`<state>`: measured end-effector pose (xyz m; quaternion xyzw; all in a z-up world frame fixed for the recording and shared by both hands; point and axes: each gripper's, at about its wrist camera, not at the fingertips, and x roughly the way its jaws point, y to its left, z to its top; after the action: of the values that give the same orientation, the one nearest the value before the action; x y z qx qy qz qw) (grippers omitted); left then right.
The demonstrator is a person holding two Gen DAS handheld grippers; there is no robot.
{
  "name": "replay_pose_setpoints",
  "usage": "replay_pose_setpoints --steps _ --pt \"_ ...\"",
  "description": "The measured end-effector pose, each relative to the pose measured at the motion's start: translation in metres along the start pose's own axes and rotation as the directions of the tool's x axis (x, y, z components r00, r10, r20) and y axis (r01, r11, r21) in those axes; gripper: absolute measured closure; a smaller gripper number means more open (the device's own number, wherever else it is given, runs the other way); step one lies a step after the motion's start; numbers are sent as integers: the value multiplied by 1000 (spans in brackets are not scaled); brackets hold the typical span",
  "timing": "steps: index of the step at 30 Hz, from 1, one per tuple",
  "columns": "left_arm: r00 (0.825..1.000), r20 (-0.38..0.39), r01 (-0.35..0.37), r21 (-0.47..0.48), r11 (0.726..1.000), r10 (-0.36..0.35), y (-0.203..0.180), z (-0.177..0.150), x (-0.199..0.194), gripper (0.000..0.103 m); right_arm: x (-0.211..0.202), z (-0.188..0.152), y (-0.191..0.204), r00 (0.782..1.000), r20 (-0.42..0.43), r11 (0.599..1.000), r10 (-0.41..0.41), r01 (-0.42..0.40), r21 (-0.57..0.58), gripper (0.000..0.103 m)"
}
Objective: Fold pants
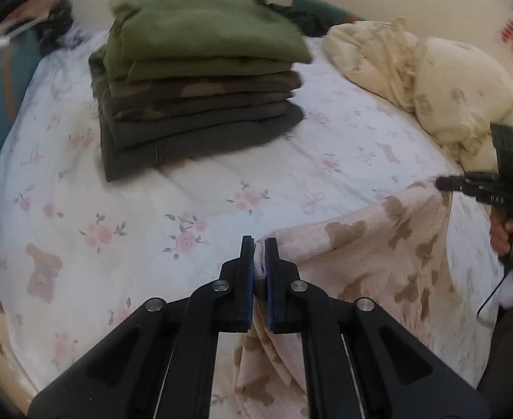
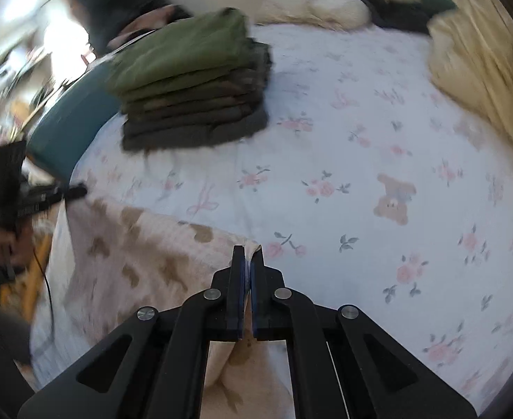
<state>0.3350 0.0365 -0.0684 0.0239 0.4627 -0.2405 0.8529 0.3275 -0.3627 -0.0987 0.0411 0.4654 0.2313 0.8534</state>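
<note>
A bed [image 1: 193, 188] with a floral, bear-printed sheet fills both views; a cream duvet [image 1: 441, 80] is bunched at its upper right in the left wrist view. A stack of folded garments [image 1: 200, 83], green on top and darker below, sits on the sheet toward the upper left of that frame (presumably finished items).

The pants [image 1: 368, 244], pale pink with tan bear shapes, lie at the lower right of the left wrist view and the lower left of the right wrist view. The left gripper [image 1: 260, 258] is clamped on one edge of the fabric, the cloth visibly pinched between its pads. The right gripper [image 2: 247, 265] is likewise closed down on another edge of the same garment, which stretches between the two.

Assessment: this garment is gripped but not yet folded; every fold appears outstanding.

Limitations: the right wrist view is motion-blurred, especially at left. Which part of the pants is held cannot be determined; their lower portion hangs below both frames, behind the gripper linkages.
</note>
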Motion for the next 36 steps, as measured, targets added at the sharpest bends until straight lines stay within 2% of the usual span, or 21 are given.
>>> replay_pose_setpoints --steps 3,7,12,14,17,19,20,21,22,23,24,25,26,28,30,33,35,36 --pt "999 -1 34 67 997 -34 -10 -8 -15 99 -21 -15 5 1000 3 999 19 -19 -29 102" --pt "999 -12 32 201 979 -30 -37 -26 -41 99 -38 -39 20 1000 -13 998 22 -23 -63 102" --pt "997 -74 43 325 945 -20 -64 -60 -62 99 -55 -74 44 997 -77 996 -30 24 -81 102" --pt "993 -114 51 338 940 -13 -70 -73 -65 98 -56 -91 55 993 -114 997 -34 26 -72 102" --pt "973 -228 100 270 958 -38 -68 -93 -60 96 -47 -117 69 977 -207 996 -50 33 -88 101" --pt "946 -324 108 231 967 -28 -67 -107 -50 95 -38 -132 73 959 -278 997 -48 29 -70 101" --pt "927 -376 106 210 972 -20 -66 -114 -43 92 -35 -137 76 954 -295 996 -58 36 -79 98" --pt "900 -436 84 202 976 13 -65 -121 -37 90 -33 -142 79 944 -323 995 -69 41 -91 94" --pt "891 -452 66 207 976 36 -64 -125 -36 89 -31 -145 79 933 -353 995 -74 45 -88 90" --pt "891 -451 45 218 975 60 -63 -127 -38 86 -30 -147 79 919 -389 996 -66 38 -79 88" --pt "897 -435 26 222 975 76 -62 -125 -43 84 -33 -149 78 912 -407 997 -58 33 -70 88" --pt "907 -413 10 211 977 80 -59 -122 -49 82 -39 -148 77 915 -400 998 -54 32 -61 88" --pt "917 -394 6 188 982 70 -57 -118 -54 82 -48 -144 77 923 -382 998 -45 28 -49 88" --pt "952 -306 39 101 994 -7 -54 -101 -68 82 -67 -133 77 950 -310 999 -35 31 -18 88" --pt "967 -253 43 69 997 -24 -64 -85 -62 82 -71 -120 78 968 -240 995 -78 89 35 88" --pt "964 -263 -15 65 998 31 -95 -79 -30 82 -43 -110 88 973 -214 988 -85 111 111 89" --pt "959 -278 -40 47 998 52 -105 -88 -8 83 -14 -115 97 963 -251 987 -100 128 98 89" --pt "950 -306 -56 15 998 58 -106 -99 6 84 0 -122 98 953 -285 986 -106 139 97 89"
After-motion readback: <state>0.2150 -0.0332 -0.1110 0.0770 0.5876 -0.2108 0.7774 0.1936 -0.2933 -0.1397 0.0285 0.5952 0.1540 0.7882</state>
